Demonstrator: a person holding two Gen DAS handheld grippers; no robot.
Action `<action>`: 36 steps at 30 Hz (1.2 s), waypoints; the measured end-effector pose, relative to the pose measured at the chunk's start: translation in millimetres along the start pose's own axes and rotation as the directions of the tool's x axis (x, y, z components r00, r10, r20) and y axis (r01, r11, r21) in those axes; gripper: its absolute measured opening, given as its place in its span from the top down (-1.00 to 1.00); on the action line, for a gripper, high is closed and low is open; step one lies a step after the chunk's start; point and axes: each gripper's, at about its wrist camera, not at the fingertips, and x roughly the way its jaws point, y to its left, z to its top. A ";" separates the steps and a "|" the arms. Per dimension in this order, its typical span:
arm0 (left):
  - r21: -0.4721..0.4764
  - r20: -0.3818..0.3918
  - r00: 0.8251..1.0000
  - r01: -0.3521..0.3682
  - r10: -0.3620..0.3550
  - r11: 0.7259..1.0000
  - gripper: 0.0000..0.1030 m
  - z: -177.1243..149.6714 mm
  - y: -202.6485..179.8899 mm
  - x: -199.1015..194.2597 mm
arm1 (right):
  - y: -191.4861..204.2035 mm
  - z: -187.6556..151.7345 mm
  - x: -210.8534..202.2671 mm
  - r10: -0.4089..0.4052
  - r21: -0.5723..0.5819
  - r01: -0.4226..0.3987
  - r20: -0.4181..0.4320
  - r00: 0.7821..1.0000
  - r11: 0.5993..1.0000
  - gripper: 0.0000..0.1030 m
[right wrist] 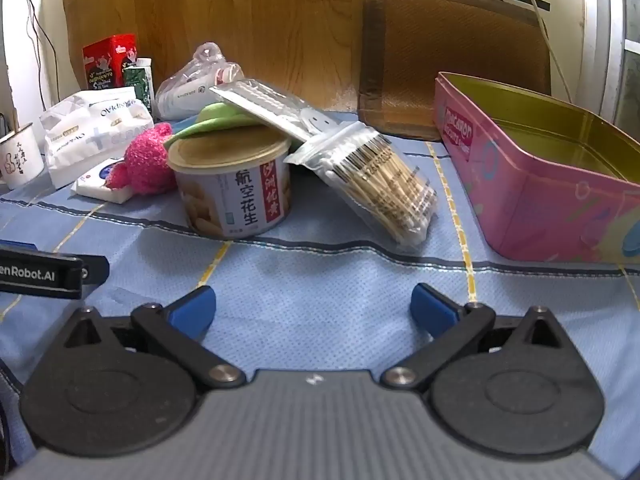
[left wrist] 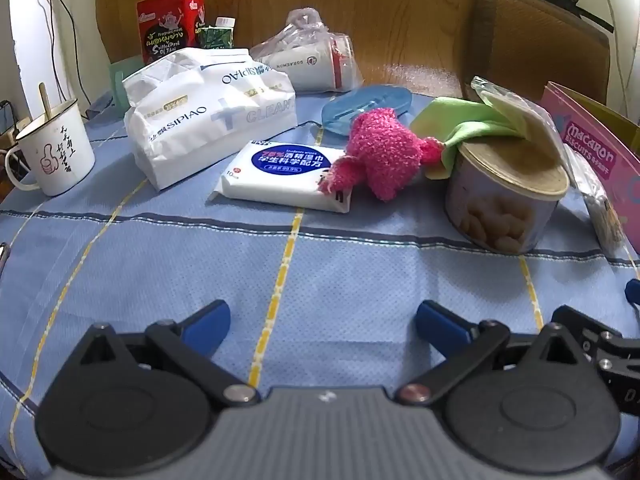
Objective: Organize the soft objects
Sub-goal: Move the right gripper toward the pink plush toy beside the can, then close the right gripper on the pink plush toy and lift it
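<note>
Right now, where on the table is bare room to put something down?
The blue tablecloth is bare between the open left gripper and the wet wipes pack. More bare cloth lies before the open right gripper, up to the peanut can and cotton swab bag. The back is crowded. The pink tin looks empty.

Left gripper (left wrist: 322, 320): jaws standing wide, nothing between them, hovering over blue tablecloth (left wrist: 340, 272). Straight ahead: wet-wipes pack (left wrist: 276, 176) lying flat, pink fuzzy sock (left wrist: 380, 154) resting on its right end. Ahead left: white tissue pack (left wrist: 208, 116); enamel mug (left wrist: 52, 152) sitting further left. Ahead right: peanut can (left wrist: 504, 204), green cloth (left wrist: 460, 128) draping its lid; pink tin (left wrist: 596, 160) beyond.
</note>
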 end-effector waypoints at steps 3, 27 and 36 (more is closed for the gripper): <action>0.013 0.033 0.999 -0.010 0.010 1.000 -1.00 -1.4 -0.5 -0.6 | -4.4 -1.8 0.2 -0.003 0.001 0.003 0.000 1.000 1.000 -1.00; -0.177 0.305 0.951 0.009 0.046 0.984 -0.99 46.7 157.5 -91.6 | 62.7 25.0 -22.5 0.335 -0.233 -0.308 0.087 0.938 0.922 -0.12; -0.254 0.128 0.989 0.108 -0.078 0.961 -0.68 57.0 104.3 -0.3 | 105.0 67.1 24.5 0.277 -0.422 -0.225 0.066 0.959 0.878 0.00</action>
